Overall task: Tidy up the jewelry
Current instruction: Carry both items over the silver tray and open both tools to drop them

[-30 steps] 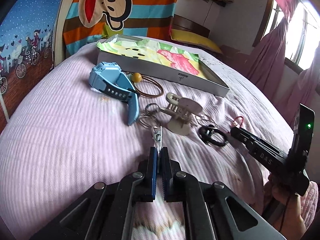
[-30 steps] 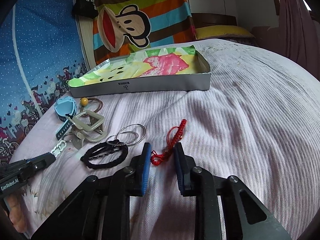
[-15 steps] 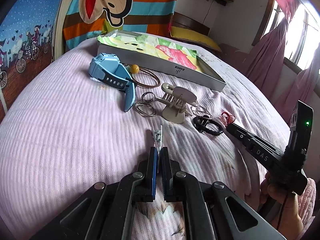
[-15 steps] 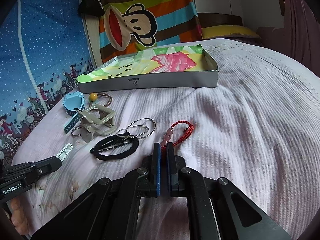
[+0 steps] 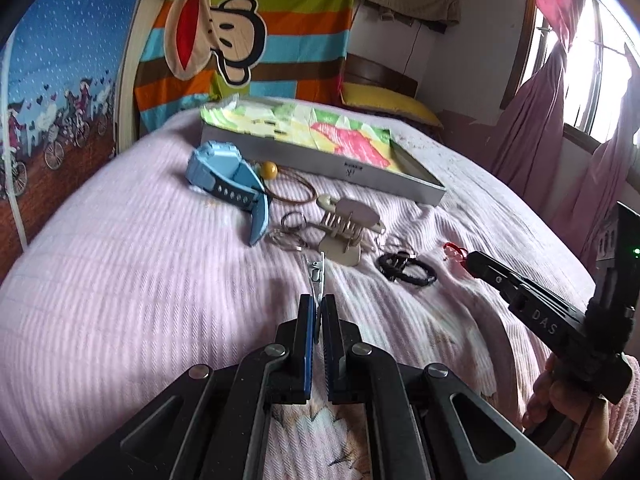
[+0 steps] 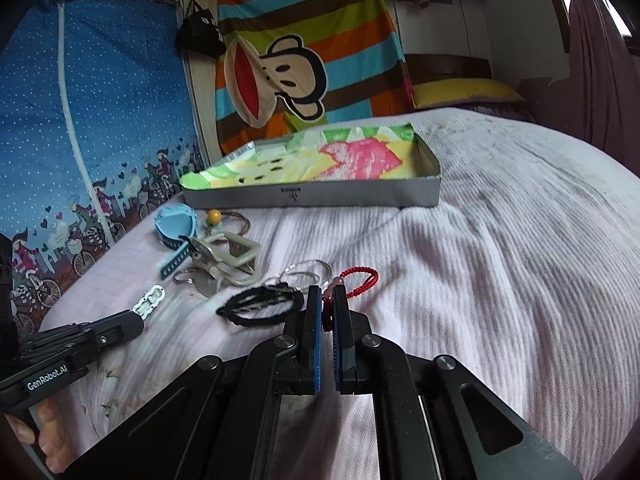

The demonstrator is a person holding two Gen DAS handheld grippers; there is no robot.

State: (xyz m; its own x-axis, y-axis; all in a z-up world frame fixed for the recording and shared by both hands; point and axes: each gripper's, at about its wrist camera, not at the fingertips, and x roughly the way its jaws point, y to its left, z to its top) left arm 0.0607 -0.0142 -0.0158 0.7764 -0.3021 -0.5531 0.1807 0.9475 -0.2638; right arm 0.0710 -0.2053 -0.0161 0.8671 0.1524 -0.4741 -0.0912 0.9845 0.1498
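Observation:
My left gripper (image 5: 316,306) is shut on a small silver hair clip (image 5: 316,276) that sticks out forward above the bed; the same clip (image 6: 150,300) shows pale in the right wrist view. My right gripper (image 6: 328,300) is shut on a red cord bracelet with pink beads (image 6: 358,278), lifted slightly. Loose on the pink bedspread lie a blue watch (image 5: 224,174), a beige claw clip (image 5: 346,230), silver rings (image 5: 290,230), a black hair tie (image 5: 406,270) and a brown elastic with a yellow bead (image 5: 270,170). A grey box lined with colourful paper (image 5: 320,148) stands behind them.
The box (image 6: 312,200) sits toward the head of the bed, near a striped monkey blanket (image 6: 288,64). A blue patterned panel (image 6: 80,120) borders the left side. Pink curtains (image 5: 560,112) hang at the window on the right. A hand (image 5: 568,428) holds the right gripper's handle.
The right gripper shut on the red bracelet and raised it. The left gripper, still holding the clip, drew back from the rings and lifted.

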